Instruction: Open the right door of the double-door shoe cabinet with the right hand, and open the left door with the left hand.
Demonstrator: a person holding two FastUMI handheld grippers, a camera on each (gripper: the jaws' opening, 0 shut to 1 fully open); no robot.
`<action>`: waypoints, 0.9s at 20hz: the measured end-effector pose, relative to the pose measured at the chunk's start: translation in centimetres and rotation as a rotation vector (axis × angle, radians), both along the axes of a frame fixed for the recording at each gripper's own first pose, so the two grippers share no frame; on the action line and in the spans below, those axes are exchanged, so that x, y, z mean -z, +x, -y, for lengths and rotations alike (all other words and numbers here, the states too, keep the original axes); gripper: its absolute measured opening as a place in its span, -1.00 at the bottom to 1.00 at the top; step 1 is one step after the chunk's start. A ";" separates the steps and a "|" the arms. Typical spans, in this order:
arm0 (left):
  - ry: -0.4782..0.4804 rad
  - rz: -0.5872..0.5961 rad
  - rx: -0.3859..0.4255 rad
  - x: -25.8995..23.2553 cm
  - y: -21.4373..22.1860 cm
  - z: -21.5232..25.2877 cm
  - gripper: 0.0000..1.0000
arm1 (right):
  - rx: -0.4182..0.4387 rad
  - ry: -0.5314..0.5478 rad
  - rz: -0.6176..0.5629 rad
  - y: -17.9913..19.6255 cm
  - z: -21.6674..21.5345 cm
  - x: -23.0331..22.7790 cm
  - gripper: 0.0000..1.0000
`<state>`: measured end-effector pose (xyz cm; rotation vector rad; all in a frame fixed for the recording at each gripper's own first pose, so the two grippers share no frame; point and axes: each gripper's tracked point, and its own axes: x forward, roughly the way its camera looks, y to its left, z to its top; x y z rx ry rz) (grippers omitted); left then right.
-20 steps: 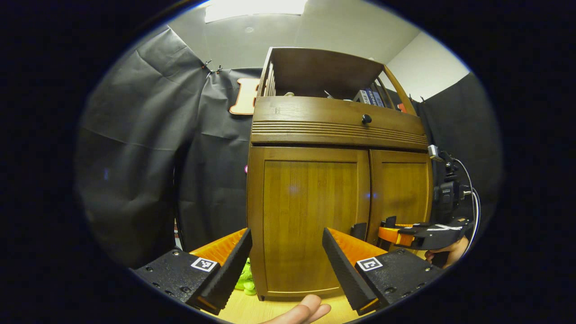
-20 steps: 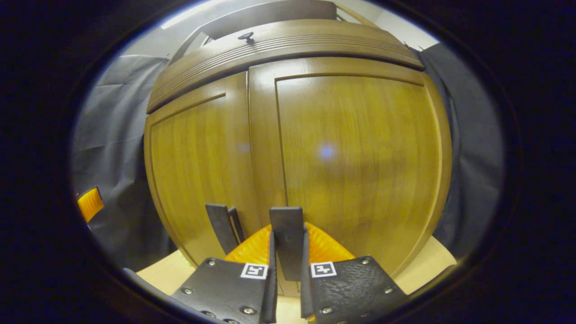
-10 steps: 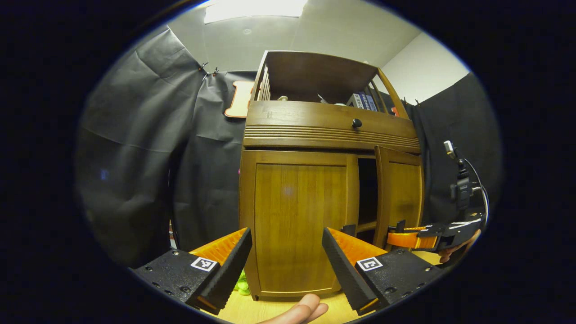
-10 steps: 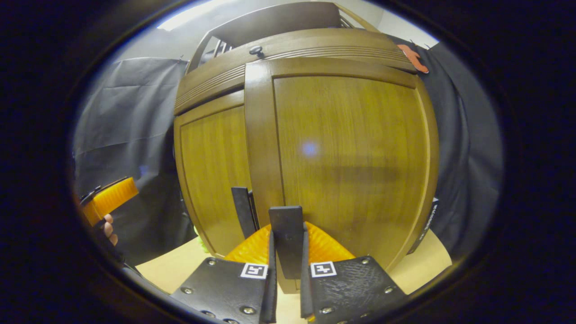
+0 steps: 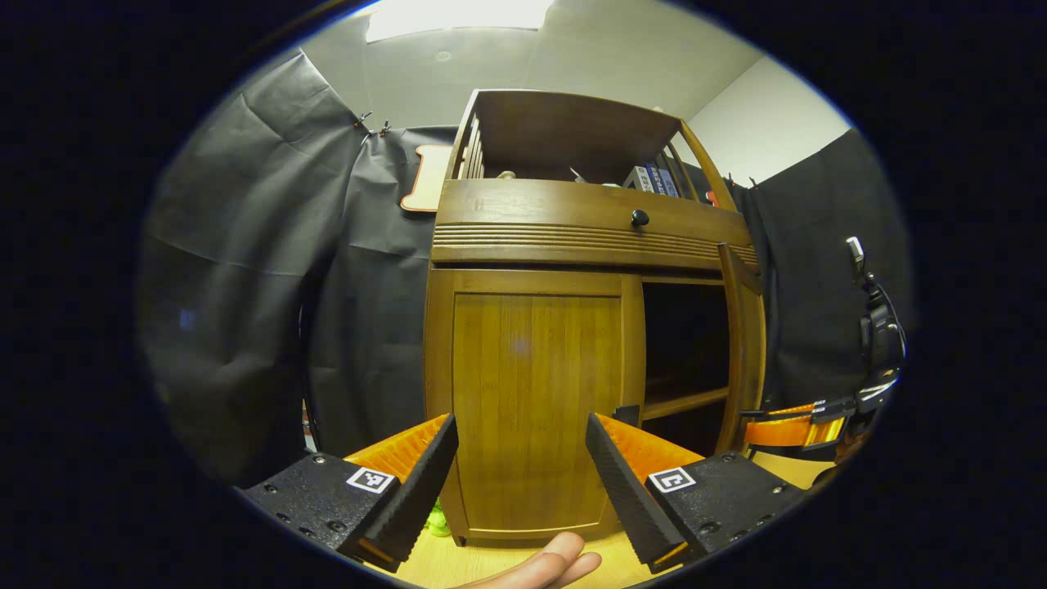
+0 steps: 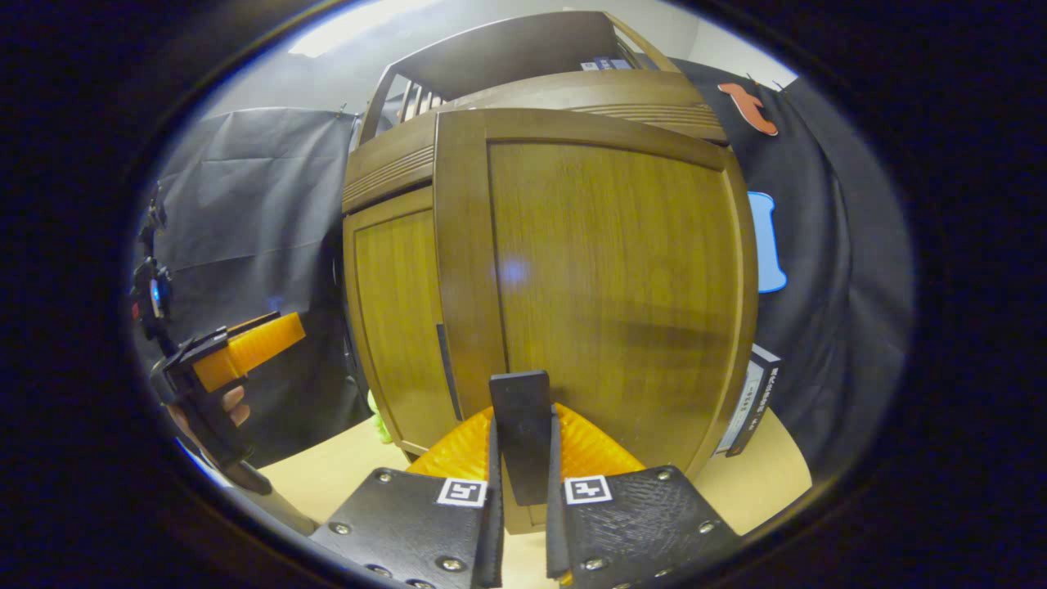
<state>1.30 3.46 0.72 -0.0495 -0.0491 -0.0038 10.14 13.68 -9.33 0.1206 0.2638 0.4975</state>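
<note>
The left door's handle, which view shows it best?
Neither shows it well. The right gripper view is better: the handle is a thin dark strip on the left door, partly behind the right door. In the left gripper view only its top shows above a finger.

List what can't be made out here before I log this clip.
- Cabinet interior: left gripper view, too dark beyond one shelf.
- Left door handle: left gripper view, mostly behind the left gripper.
- Right door: right gripper view, it hides the opening; the right gripper is closed on its handle.
</note>
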 end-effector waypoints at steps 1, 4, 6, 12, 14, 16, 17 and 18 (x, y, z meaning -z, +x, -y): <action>-0.001 -0.003 -0.002 0.0 0.1 -0.1 0.89 | -0.002 -0.002 0.003 -0.4 0.6 -0.1 -0.59; 0.001 -0.013 -0.005 0.4 0.4 0.0 0.94 | 0.003 0.003 0.004 -1.7 2.3 -0.1 -0.59; 0.002 -0.017 -0.001 0.5 0.4 0.1 0.89 | 0.012 -0.008 0.004 -2.3 3.3 -0.3 -0.59; 0.015 -0.015 0.009 0.6 0.4 0.6 0.94 | 0.044 -0.028 0.006 -3.5 6.1 -0.3 -0.60; 0.018 -0.015 0.013 0.5 0.5 0.8 0.94 | 0.051 -0.030 0.008 -3.7 6.7 -0.4 -0.59; 0.022 -0.015 0.016 0.6 0.5 1.0 0.94 | 0.059 -0.042 0.013 -4.1 7.3 -0.4 -0.60; 0.024 -0.017 0.018 0.7 0.5 1.2 0.94 | 0.065 -0.050 0.015 -4.3 7.7 -0.3 -0.60; 0.025 -0.019 0.020 0.8 0.6 1.2 0.94 | 0.071 -0.055 0.017 -4.4 8.2 -0.5 -0.60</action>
